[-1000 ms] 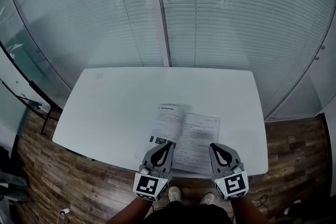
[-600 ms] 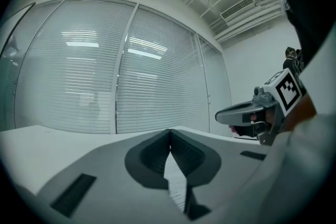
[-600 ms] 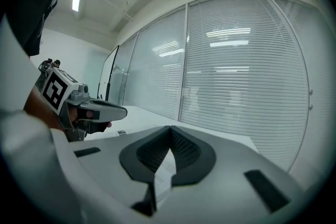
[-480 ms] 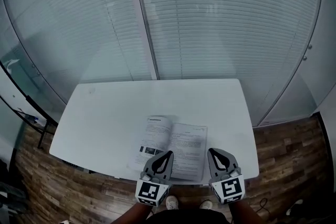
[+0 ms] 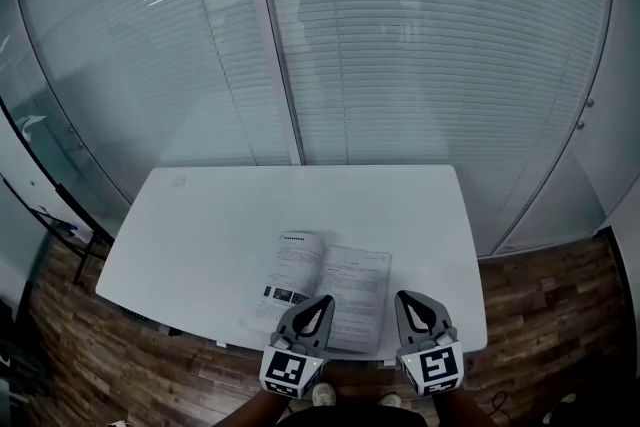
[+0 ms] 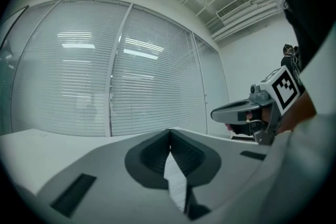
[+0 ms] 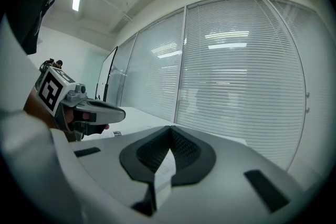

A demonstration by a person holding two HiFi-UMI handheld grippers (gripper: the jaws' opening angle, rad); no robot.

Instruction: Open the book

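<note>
On the desk: your book (image 5: 325,290) lies open and face up near the front edge of the white desk (image 5: 200,215), with print showing on both leaves.
Left gripper: your left gripper (image 5: 320,303) is closed tip to tip with nothing in it. It is held level over the book's near edge, and these views don't show whether it touches the paper.
Right gripper: your right gripper (image 5: 407,301) is also closed and empty, just beside the book's near right corner and apart from the left one.
Step in hand: judging by the spread pages, the opening looks done, and you hold both grippers at the desk's front edge.
Next move: check that the leaves lie flat. If one lifts, press it near the spine with a closed tip. Otherwise, draw back without dragging the paper off the edge.
</note>
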